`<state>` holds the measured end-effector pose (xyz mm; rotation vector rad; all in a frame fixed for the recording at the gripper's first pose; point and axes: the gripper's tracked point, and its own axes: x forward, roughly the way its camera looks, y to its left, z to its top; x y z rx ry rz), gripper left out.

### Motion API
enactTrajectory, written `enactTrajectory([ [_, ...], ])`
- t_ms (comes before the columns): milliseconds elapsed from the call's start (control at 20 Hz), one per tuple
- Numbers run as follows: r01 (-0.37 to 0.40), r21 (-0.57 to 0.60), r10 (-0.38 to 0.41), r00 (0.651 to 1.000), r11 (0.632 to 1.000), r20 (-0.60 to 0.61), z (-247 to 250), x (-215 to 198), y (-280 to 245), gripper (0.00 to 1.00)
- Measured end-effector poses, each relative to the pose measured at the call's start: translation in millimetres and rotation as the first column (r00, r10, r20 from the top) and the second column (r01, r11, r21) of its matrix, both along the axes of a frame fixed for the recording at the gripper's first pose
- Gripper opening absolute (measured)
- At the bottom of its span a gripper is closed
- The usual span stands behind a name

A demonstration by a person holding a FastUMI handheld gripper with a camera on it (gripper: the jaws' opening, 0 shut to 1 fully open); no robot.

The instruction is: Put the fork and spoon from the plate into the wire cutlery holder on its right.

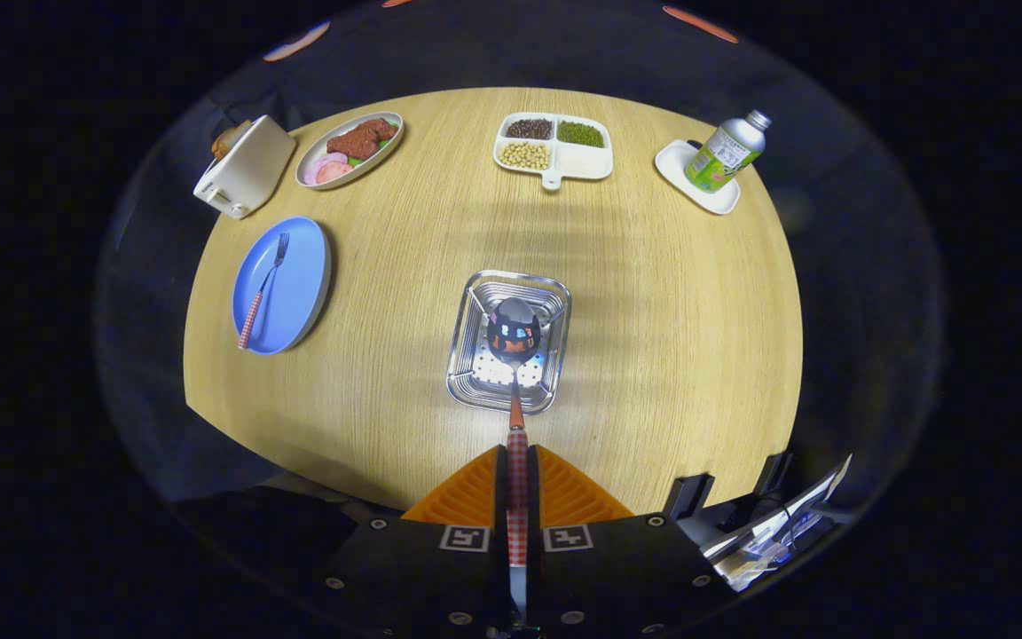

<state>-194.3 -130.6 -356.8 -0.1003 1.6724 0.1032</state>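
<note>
The tongs (517, 461) are clamped on the spoon (515, 355) by its checked handle, bowl hanging over the wire cutlery holder (467, 373) at centre frame — the spoon's drop is in hand. Next comes lowering and release; the fork (263, 288) waits on the blue plate (298, 293), left of centre.

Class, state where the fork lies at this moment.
In the gripper view, the fork lies on the blue plate, left of the metal holder and just in front of the toaster. The gripper is shut on the spoon.
</note>
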Motion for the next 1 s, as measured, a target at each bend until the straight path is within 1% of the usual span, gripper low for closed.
enactTrajectory([
  [150, -0.019, -0.003, 0.019, 0.995, 1.0, -0.097, -11, 2, -1, 0.08],
  [300, -0.015, 0.009, 0.016, 0.984, 1.0, -0.178, -21, 4, 0, 0.08],
  [450, 0.003, 0.013, 0.0, 0.973, 1.0, -0.231, -31, 9, 0, 0.09],
  [500, 0.02, 0.032, -0.012, 0.973, 0.999, -0.23, -32, 15, 5, 0.09],
  [600, 0.036, 0.035, -0.027, 0.976, 0.999, -0.215, -36, 22, 5, 0.1],
  [800, 0.029, 0.024, -0.025, 0.983, 0.999, -0.18, -37, 27, 5, 0.11],
  [900, 0.039, 0.032, -0.035, 0.99, 0.999, -0.138, -32, 31, 9, 0.12],
  [1000, 0.086, 0.041, -0.083, 0.994, 0.995, -0.068, -28, 42, 15, 0.16],
])
